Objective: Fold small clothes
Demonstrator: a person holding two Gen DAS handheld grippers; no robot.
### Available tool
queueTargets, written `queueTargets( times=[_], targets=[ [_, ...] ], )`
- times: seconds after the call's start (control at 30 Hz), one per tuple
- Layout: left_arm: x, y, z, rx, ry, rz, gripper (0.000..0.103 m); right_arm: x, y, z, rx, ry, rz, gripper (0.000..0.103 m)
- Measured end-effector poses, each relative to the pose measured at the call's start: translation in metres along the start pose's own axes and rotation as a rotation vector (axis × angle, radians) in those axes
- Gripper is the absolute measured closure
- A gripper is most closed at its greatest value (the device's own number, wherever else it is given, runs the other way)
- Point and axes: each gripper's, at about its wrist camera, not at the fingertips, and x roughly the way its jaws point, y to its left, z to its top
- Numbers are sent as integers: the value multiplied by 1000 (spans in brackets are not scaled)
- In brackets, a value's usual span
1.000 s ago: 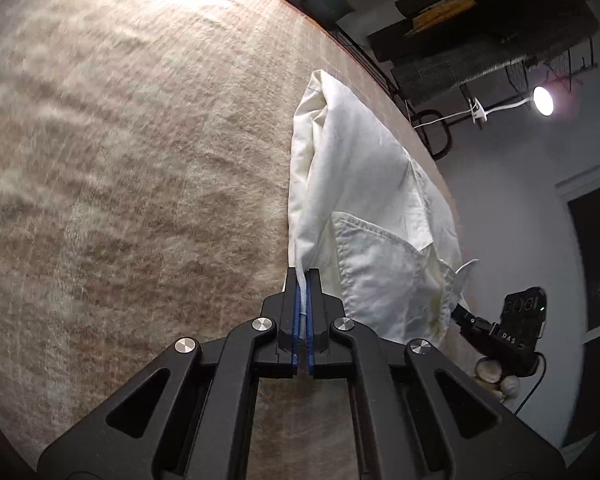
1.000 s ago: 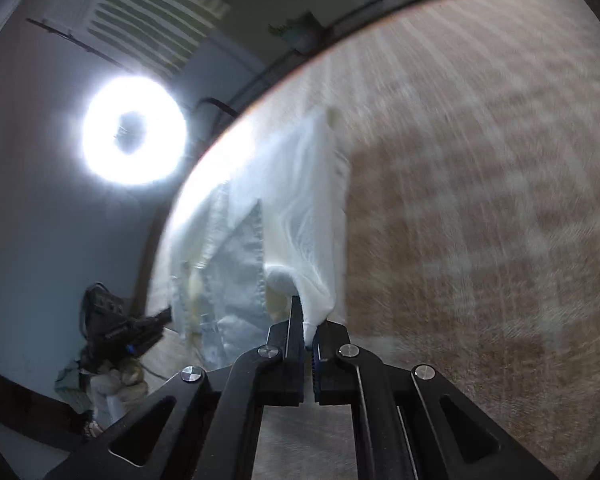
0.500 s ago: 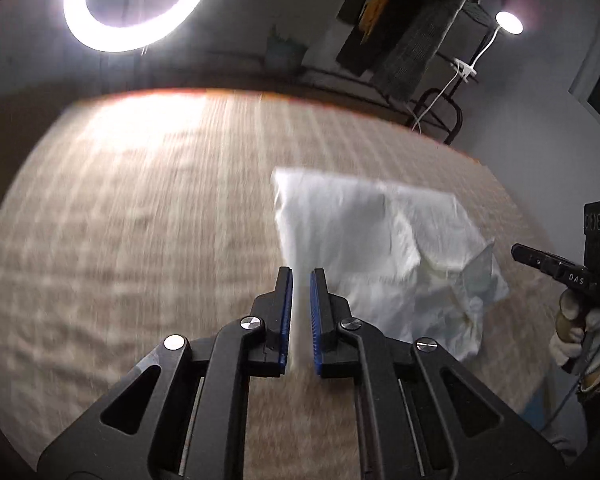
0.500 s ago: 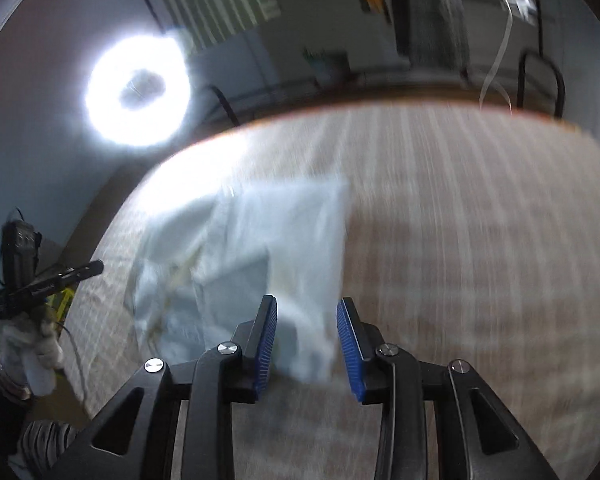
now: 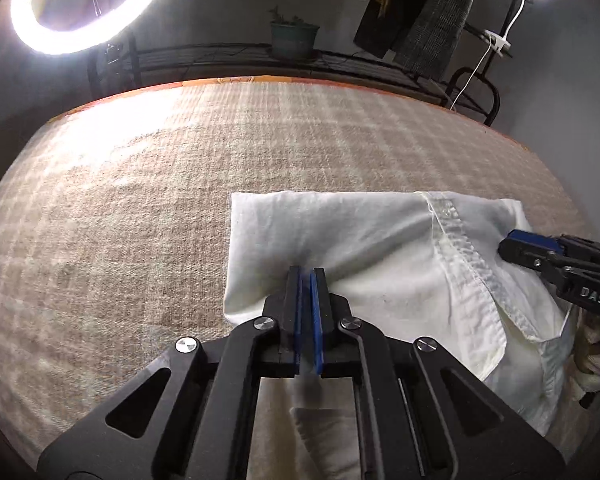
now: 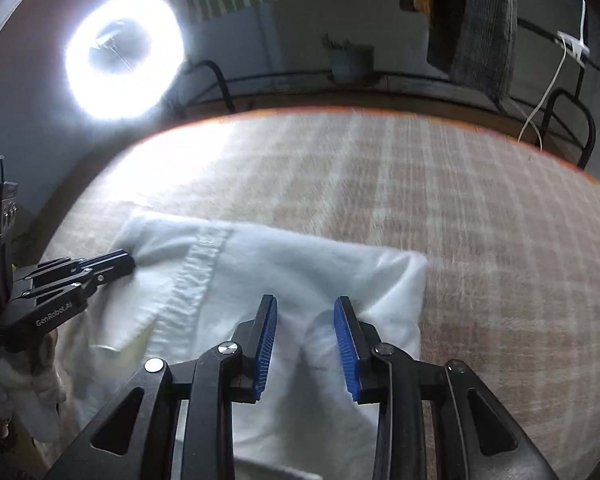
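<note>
Left claw (image 5: 308, 276): pressed together on a pinch of shirt (image 5: 380, 248), anchoring the near edge.
Right claw (image 6: 306, 320): spread apart over the shirt, gripping nothing.
Bedspread (image 5: 120, 220): beneath and ahead.

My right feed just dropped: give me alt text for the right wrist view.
The right gripper hangs open over a folded white shirt lying on a tan checked blanket. At far left the left gripper touches the shirt's edge; a ring light glares behind.
</note>
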Motion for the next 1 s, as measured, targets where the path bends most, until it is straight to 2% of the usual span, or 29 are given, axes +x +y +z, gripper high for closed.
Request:
queueTargets(
  times=[0.13, 0.3, 0.37, 0.43, 0.5, 0.57, 0.63, 0.7, 0.73, 0.8, 0.87, 1.0],
  targets=[
    [0, 6, -8, 1, -32, -18, 98, 9, -12, -7, 42, -12, 9, 73],
    [-9, 10, -11, 14, -3, -4, 98, 6, -23, 1, 59, 13, 19, 75],
    [-17, 17, -13, 5, 2, 17, 98, 0, -36, 6, 89, -3, -8, 75],
    [-26, 33, -17, -32, 6, 46, 98, -3, -59, 10, 155, 22, -122, 70],
    [-35, 47, -19, -72, 13, 39, 98, -8, -66, 9, 181, 17, -110, 71],
    [-47, 59, -20, -117, 17, -4, 98, -28, -70, 2, 202, -2, -58, 70],
    [-58, 71, -22, -169, 24, -47, 90, -34, -71, -2, 201, -5, -46, 69],
    [-68, 84, -25, -252, 27, -129, 56, -47, -72, -11, 216, -18, -20, 57],
    [-72, 90, -27, -295, 26, -168, 52, -53, -74, -16, 233, -24, 6, 54],
    [-73, 102, -31, -395, 41, -262, 51, -63, -79, -28, 280, -36, 64, 50],
    [-68, 105, -32, -453, 63, -309, 51, -69, -88, -44, 356, -31, 147, 50],
    [-56, 101, -39, -500, 115, -371, 51, -70, -92, -56, 373, -15, 177, 46]
  ],
)
